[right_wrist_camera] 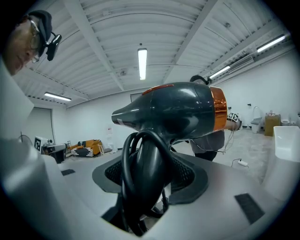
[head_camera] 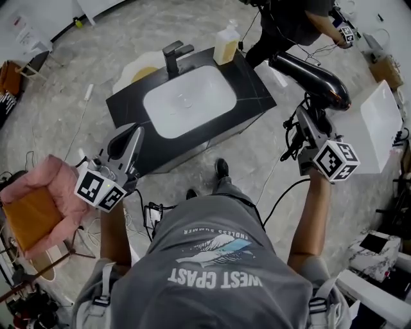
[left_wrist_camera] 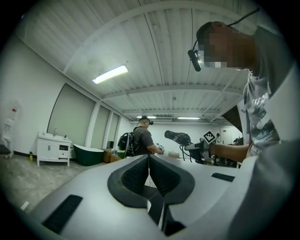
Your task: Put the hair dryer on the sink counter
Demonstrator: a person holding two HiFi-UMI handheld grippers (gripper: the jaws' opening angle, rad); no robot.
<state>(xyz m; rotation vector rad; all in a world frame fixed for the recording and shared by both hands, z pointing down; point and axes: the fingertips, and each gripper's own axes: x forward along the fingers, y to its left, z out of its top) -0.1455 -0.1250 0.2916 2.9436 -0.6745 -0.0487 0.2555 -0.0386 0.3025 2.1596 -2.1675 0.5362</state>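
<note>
The black hair dryer (head_camera: 314, 77) with an orange band (right_wrist_camera: 218, 108) is up in the air, to the right of the sink counter. My right gripper (head_camera: 313, 110) is shut on its handle (right_wrist_camera: 149, 173), and the cord loops around the handle. The black sink counter (head_camera: 252, 85) holds a white basin (head_camera: 189, 99), a dark faucet (head_camera: 174, 55) and a soap bottle (head_camera: 226, 44). My left gripper (head_camera: 130, 137) hangs at the counter's front left corner with its jaws together and nothing between them (left_wrist_camera: 149, 158). The left gripper view also catches the hair dryer (left_wrist_camera: 177, 137) from afar.
A pink padded chair (head_camera: 38, 199) stands at the left. At the right is a white basin unit (head_camera: 380, 122). Another person (head_camera: 289, 19) works behind the counter. Cables trail on the floor by my feet (head_camera: 154, 215). A white vanity (left_wrist_camera: 54, 147) and green tub (left_wrist_camera: 89, 154) stand far off.
</note>
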